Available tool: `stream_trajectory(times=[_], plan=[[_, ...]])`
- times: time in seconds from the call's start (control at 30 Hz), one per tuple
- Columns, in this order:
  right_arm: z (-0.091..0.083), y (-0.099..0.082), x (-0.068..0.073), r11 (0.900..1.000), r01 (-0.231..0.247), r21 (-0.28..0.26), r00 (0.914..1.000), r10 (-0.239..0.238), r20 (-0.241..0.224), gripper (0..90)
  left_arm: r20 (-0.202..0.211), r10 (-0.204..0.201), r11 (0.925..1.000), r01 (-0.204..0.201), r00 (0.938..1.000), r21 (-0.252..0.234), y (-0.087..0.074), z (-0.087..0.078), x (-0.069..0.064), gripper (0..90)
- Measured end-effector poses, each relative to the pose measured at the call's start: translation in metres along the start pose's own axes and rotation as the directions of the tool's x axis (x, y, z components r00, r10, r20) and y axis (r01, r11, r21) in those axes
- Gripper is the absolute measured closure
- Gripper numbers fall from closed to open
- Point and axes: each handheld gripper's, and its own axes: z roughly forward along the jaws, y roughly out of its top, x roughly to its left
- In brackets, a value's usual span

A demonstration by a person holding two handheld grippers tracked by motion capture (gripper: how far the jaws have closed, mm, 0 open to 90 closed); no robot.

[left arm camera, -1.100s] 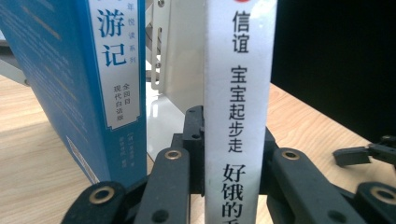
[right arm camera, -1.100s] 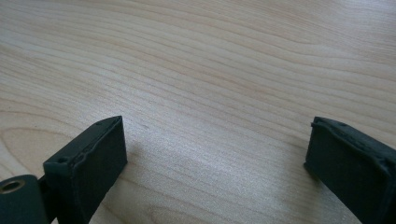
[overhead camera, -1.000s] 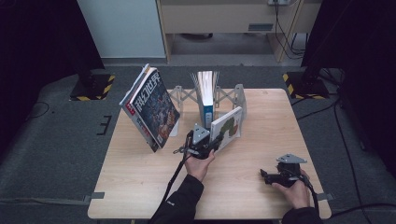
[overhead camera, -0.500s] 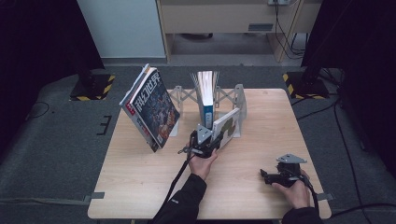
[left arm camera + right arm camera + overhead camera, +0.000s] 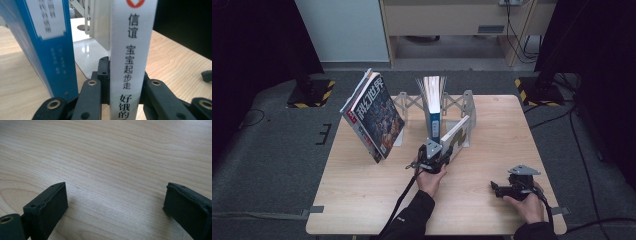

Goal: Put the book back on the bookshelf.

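Left gripper (image 5: 117, 100) clamped thin white-spined book (image 5: 131, 50) by spine, jaws narrow, pads pressing both sides. Against earlier frames, book and gripper sat slightly lower, nearer light wooden table (image 5: 362, 200); book leaned tilted against right end of white metal expanding rack (image 5: 468, 102). Thick blue-spined book (image 5: 42, 45) stood just beside, upright in rack. Large illustrated magazine (image 5: 374, 117) leaned at rack's left end. Judged: book being set down into slot, release pending. Right gripper (image 5: 117, 205) rested on table, jaws wide apart, empty.

L gripper (image 5: 435, 159) w/ white book (image 5: 455, 136) clamped in its jaws has sunk a bit toward table (image 5: 362, 200); book's tilt looks slightly flatter vs. earlier; spine now near blue book (image 5: 50, 50).
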Motion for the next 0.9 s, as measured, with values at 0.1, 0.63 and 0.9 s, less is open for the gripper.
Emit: stream_trajectory(times=[0.1,0.63,0.9], plan=[[0.000,0.000,0.000,1.0000,0.001,0.000,1.0000,-0.001,0.000,5.5,0.001,0.003,1.0000,-0.003,1.0000,0.010,-0.004,0.002,-0.001,74.0],[0.000,0.000,0.000,1.0000,0.000,0.000,1.0000,0.000,0.000,5.5,-0.004,-0.008,0.9984,0.008,1.0000,0.057,-0.021,0.012,0.000,73.8],[0.000,0.000,0.000,1.0000,0.004,0.002,1.0000,-0.004,-0.002,5.3,-0.013,0.009,0.9991,-0.009,0.9999,0.041,-0.022,0.017,-0.005,72.7]])
